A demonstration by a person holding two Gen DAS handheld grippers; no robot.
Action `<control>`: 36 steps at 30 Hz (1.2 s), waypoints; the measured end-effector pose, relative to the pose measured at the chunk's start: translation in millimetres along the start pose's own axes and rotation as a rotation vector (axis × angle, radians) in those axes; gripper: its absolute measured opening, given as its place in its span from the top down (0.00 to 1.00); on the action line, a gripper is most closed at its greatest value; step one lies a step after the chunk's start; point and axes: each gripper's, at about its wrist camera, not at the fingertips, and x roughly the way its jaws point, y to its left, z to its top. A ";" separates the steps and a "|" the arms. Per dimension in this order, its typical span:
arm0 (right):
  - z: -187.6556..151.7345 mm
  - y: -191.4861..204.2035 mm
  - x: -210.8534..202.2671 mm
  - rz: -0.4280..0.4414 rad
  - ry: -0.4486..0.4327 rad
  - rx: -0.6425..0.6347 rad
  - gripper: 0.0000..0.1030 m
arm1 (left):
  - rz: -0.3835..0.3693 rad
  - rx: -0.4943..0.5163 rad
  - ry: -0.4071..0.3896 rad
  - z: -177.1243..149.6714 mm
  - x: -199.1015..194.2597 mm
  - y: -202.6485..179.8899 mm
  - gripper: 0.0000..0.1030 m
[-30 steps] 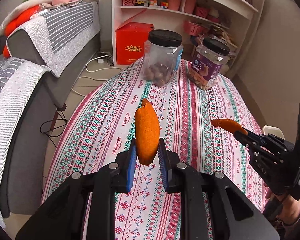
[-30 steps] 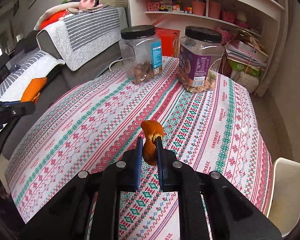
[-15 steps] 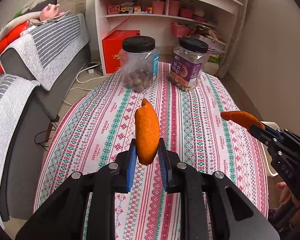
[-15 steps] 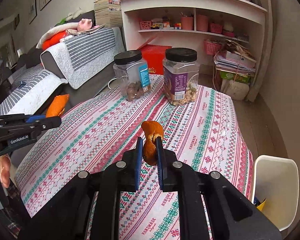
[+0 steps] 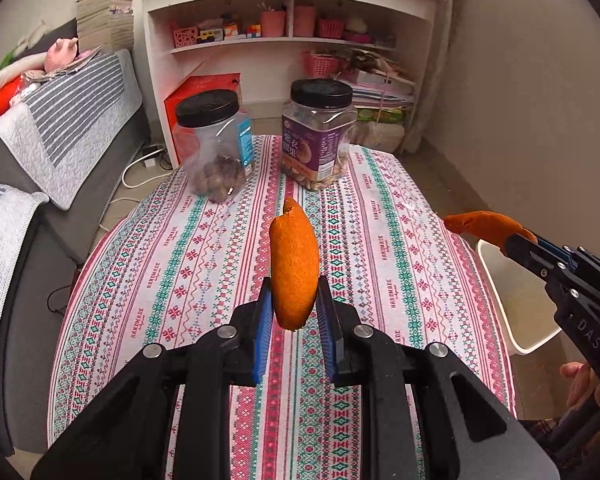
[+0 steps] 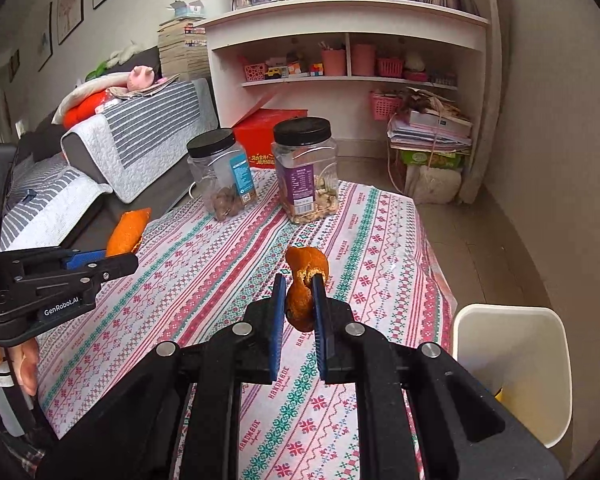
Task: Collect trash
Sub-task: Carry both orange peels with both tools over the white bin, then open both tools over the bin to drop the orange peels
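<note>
now carry both loads to the bin (image 6: 512, 364) at the right edge of the surface (image 5: 380, 240), and do the right one first, since it is nearer. your right hand-held gripper (image 6: 296, 308) pinches a curled peel (image 6: 304, 284) between its blue pads, with the bin just to its right and lower; judge it a short swing right, then let go only once the peel hangs over the bin's mouth, not its rim. keep the squeeze steady on the way, as the peel is thin and could slip if you ease off.

your left hand-held gripper (image 5: 294, 312) is pressed on a long peel (image 5: 294, 268) that stands upright between the fingers, well above the cloth. it sits mid-surface, well apart from the bin, so bring it across behind the right one and avoid the two jars (image 5: 320, 132) at the far end. both peels are off the surface.
</note>
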 end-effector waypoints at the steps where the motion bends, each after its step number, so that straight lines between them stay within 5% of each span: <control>1: -0.4 -4.1 -2.0 -0.003 -0.002 0.009 0.88 | -0.003 0.006 -0.001 0.6 0.2 -4.4 0.79; 12: -8.0 -39.0 -24.8 -0.057 -0.020 0.049 0.88 | -0.041 0.068 -0.012 4.2 1.9 -51.5 0.79; 31: -27.8 -156.0 -76.1 -0.259 -0.043 0.224 0.87 | -0.147 0.205 -0.013 0.6 -1.6 -153.1 0.79; 32: -30.6 -164.3 -78.4 -0.276 -0.035 0.244 0.85 | -0.160 0.208 -0.010 0.7 -1.5 -159.9 0.79; 36: -41.9 -191.6 -94.9 -0.339 -0.049 0.320 0.36 | -0.208 0.233 -0.010 2.6 -2.9 -188.3 0.79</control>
